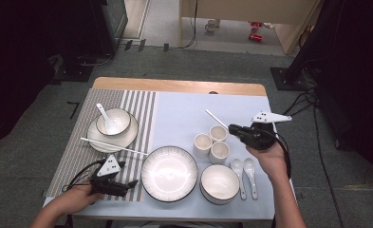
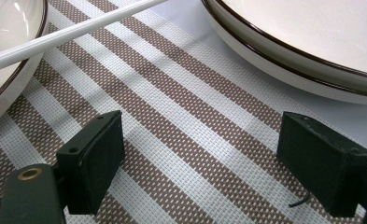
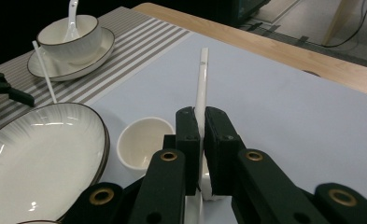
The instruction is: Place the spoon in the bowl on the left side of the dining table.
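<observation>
Above the three cups (image 1: 211,141) at the desk's (image 1: 184,107) right side, the right tool (image 3: 200,122) is clenched on a white chopstick (image 3: 201,79), long axis running away from the jaws toward the far left. Its likely mate (image 1: 113,146) lies across the striped mat, nearer the left tool (image 1: 129,184), whose jaws stand released.

Lab: rig stands (image 1: 288,71), floor cables (image 1: 303,97)

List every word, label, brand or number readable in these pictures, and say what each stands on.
None can be read: the white dark-rimmed plates, bowls, cups and striped woven placemat are unmarked.
Too small and blurred: any print on the red can lying on the far floor.
</observation>
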`<act>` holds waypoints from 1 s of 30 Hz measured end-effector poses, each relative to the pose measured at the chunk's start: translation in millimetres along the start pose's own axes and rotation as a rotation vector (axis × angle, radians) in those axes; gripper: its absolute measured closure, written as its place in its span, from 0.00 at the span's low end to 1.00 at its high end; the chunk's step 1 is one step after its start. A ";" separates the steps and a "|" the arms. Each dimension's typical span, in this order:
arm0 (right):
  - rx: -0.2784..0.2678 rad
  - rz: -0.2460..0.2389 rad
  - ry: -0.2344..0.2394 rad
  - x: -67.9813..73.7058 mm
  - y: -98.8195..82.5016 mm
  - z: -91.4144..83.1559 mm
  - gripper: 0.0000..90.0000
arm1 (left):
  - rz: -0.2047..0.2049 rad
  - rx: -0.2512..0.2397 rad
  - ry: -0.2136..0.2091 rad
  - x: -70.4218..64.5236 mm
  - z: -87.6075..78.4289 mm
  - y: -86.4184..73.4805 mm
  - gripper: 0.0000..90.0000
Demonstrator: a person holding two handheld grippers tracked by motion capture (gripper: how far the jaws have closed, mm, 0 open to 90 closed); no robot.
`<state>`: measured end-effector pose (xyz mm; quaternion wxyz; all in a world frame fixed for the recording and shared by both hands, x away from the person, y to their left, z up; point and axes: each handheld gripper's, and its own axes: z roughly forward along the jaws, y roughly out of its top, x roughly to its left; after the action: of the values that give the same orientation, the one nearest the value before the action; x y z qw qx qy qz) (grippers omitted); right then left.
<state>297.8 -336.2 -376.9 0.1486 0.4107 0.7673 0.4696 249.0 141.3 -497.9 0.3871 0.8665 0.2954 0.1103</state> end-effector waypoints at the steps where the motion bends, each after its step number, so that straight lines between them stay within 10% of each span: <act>1: 0.000 -0.005 0.010 1.0 1.6 0.9 0.95 | -0.001 0.000 -0.001 0.0 0.0 0.0 0.17; 30: 0.001 -0.120 0.175 47.5 50.9 27.9 0.95 | -0.001 0.000 -0.001 0.1 0.0 0.0 0.17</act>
<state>310.5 -271.7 -340.8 0.1086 0.3217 0.8008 0.4933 249.0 141.3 -497.9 0.3874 0.8663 0.2956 0.1099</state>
